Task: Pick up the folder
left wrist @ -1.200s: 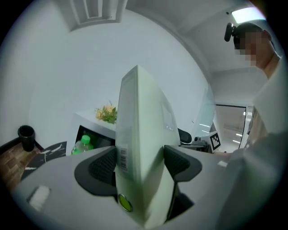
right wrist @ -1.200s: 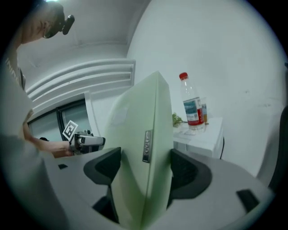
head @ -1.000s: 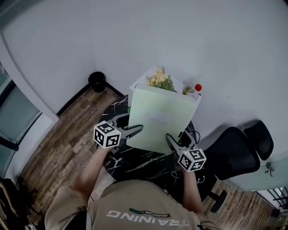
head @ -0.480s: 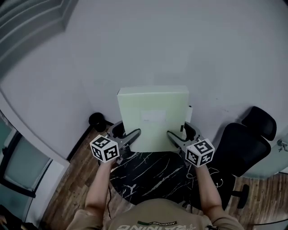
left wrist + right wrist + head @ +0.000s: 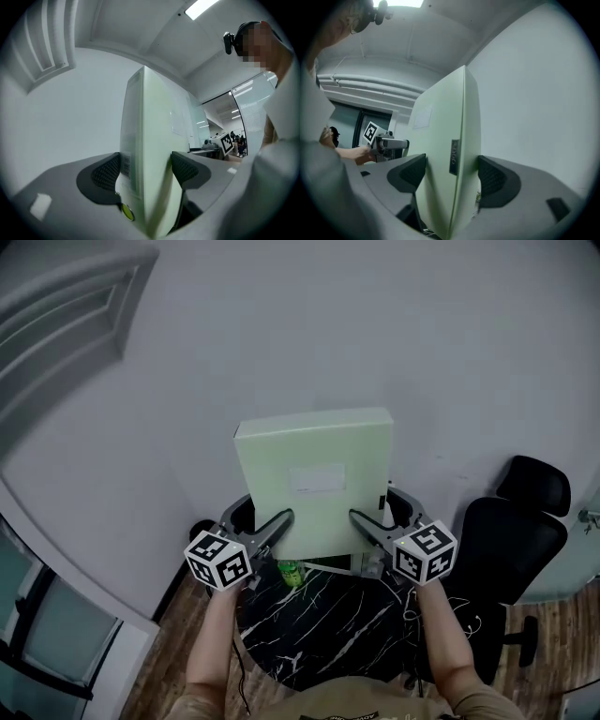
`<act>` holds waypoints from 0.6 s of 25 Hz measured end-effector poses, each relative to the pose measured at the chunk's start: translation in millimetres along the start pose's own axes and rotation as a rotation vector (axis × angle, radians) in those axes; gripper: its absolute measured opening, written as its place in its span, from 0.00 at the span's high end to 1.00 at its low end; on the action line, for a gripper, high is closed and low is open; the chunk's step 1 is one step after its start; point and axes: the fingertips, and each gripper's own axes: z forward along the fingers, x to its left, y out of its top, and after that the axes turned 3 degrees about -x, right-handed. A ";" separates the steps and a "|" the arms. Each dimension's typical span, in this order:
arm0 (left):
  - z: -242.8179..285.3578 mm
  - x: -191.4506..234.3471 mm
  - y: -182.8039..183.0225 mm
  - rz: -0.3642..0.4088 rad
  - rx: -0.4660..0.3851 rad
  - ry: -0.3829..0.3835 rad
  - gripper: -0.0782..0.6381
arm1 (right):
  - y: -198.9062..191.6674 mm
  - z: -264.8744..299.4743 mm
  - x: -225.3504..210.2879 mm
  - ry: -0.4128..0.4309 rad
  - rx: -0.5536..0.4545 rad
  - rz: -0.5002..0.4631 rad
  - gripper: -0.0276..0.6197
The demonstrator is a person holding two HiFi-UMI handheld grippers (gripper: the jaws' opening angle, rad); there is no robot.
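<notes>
A thick pale green box folder [image 5: 314,482] hangs upright in the air in front of the grey wall, a blank label on its face. My left gripper [image 5: 277,526] is shut on its lower left edge and my right gripper [image 5: 360,524] is shut on its lower right edge. In the left gripper view the folder [image 5: 150,173] fills the gap between the two dark pads, which press on both its faces. The right gripper view shows the same clamp on the folder [image 5: 447,173], with the left gripper's marker cube [image 5: 371,132] beyond it.
Below the folder is a black marble round table [image 5: 323,624] with a green can [image 5: 290,571] on it. A black office chair [image 5: 506,535] stands to the right. A door frame [image 5: 56,324] is at the upper left.
Both grippers have lifted the folder from the table up to eye height against the wall. The head view has tilted up, so the flowers and bottle are out of sight.
</notes>
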 end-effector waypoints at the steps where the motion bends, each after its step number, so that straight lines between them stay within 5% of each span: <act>1: 1.6 -1.0 3.6 0.008 -0.003 -0.008 0.43 | 3.7 -1.0 -0.4 -0.006 -0.004 -0.007 0.48; 15: -1.3 -11.2 8.9 -0.033 -0.033 -0.040 0.43 | 15.3 -15.8 6.5 -0.044 -0.013 -0.016 0.48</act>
